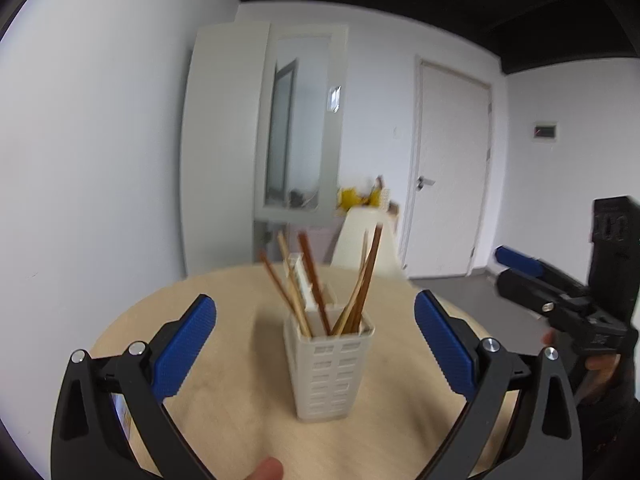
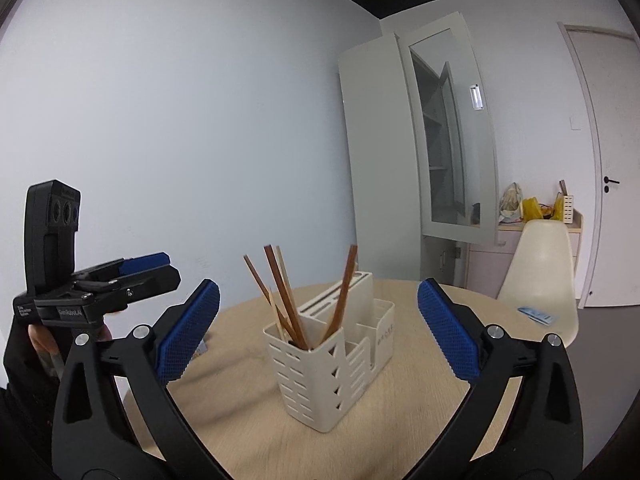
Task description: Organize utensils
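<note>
Left hand-held gripper (image 1: 315,340) and right hand-held gripper (image 2: 319,330) both spread wide, empty. Ahead, between the fingers: cream utensil caddy (image 2: 332,360) holding wooden chopsticks (image 2: 286,300), standing on the round surface (image 2: 400,420).

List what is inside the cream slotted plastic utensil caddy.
Wooden chopsticks stand leaning in the front compartment of the utensil caddy. Their lower ends are hidden by its walls; the rear compartments' contents cannot be seen.

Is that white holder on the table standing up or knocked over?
Upright. The utensil holder stands on its base on the round table, with the chopsticks sticking up out of its front compartment.
</note>
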`<move>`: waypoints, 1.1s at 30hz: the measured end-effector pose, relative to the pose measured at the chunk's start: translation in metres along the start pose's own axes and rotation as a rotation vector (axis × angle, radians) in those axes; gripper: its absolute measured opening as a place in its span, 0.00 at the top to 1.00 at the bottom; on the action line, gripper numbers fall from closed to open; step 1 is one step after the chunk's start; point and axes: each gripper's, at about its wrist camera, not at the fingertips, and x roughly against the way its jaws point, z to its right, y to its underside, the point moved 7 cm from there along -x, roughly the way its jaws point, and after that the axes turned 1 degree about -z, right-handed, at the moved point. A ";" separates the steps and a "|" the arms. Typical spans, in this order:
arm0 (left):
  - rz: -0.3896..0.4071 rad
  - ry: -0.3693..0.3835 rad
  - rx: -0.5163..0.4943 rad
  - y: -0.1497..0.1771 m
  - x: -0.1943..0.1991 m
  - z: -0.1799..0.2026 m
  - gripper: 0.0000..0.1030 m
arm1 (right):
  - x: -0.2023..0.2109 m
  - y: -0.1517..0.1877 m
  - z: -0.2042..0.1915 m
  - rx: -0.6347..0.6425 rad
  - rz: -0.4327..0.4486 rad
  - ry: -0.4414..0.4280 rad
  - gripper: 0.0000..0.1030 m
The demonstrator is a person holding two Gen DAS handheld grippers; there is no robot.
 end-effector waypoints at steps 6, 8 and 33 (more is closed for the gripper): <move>-0.024 0.009 0.002 0.029 0.000 0.009 0.05 | 0.010 0.025 -0.006 0.012 -0.044 0.009 0.08; -0.033 0.019 0.004 0.036 0.001 0.012 0.05 | 0.010 0.033 -0.011 0.044 -0.079 0.027 0.08; -0.105 -0.036 0.037 0.085 0.004 0.008 0.05 | 0.017 0.076 -0.001 0.022 -0.154 0.090 0.08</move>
